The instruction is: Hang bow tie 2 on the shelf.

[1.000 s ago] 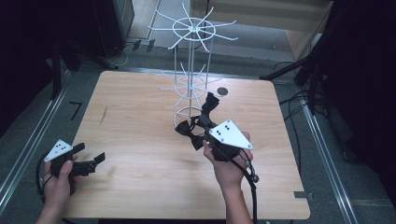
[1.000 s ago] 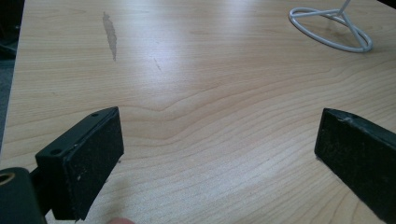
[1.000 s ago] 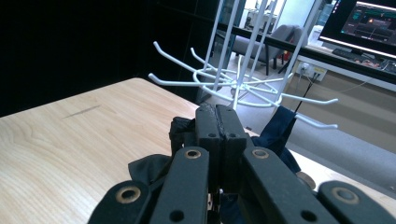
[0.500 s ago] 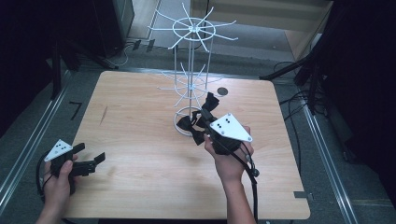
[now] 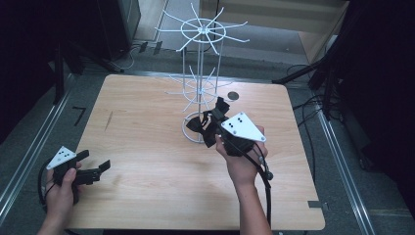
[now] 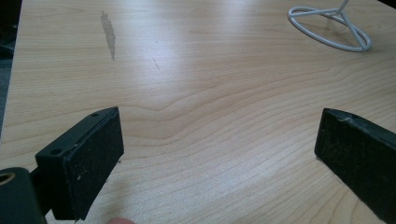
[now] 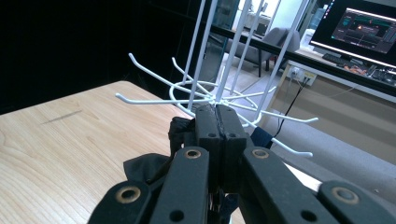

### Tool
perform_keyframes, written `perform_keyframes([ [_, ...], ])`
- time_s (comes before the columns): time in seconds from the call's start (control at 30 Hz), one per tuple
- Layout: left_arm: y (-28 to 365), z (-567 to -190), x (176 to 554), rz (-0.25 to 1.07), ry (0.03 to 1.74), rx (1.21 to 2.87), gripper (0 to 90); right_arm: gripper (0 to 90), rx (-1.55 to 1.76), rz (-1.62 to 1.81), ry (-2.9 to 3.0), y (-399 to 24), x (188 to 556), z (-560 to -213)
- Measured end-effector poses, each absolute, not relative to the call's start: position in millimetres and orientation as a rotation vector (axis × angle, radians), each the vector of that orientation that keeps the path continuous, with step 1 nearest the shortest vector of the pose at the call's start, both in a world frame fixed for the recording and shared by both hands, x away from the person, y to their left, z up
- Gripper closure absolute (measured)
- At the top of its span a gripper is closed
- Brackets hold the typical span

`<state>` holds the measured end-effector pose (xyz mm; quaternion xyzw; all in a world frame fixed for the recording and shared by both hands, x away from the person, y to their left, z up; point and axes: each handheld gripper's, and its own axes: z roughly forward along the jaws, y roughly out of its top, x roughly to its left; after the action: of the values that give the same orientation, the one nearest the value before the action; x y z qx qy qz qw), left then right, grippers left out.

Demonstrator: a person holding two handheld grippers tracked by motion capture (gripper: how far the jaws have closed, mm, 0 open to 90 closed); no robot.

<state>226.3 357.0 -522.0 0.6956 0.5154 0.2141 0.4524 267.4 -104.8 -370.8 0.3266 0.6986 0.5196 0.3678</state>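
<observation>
— Right gripper [image 5: 211, 128]: jaws pressed together on a piece of black fabric [image 5: 196, 125]. From the right gripper view the two pads meet flat, with the dark cloth [image 7: 149, 169] bunched out to the side and below them.

— Where is that relative to the stand?

— Just beside the white wire rack [image 5: 199, 85], low down, near its ring base. High view puts the cloth over or against the base ring; cannot tell whether it touches the wire. The right gripper view looks straight at the lower tier of hooks [image 7: 205, 95], which fan out close beyond the jaw tips.

— Left gripper?

— Left gripper [image 5: 95, 167] sits at the near left corner of the wooden table [image 5: 147, 147], held in the left hand [image 5: 61, 188]. Jaws spread wide, nothing between them. Left gripper view shows both pads far apart over bare woodgrain, with the rack's base ring [image 6: 330, 31] well off at the top right.

— Anything else on the table?

— Small dark round spot [image 5: 233, 96] on the tabletop behind the rack. Too small to identify.
</observation>
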Motion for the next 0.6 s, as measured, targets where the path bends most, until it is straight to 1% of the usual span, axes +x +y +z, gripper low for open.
perform_keyframes([
  [0.6, 357.4, -522.2, 226.5, 0.523, 1.271, 1.715, 1.6, 90.0, 0.871, 1.331, 1.824, -100.7, 291.5, -372.7],
])
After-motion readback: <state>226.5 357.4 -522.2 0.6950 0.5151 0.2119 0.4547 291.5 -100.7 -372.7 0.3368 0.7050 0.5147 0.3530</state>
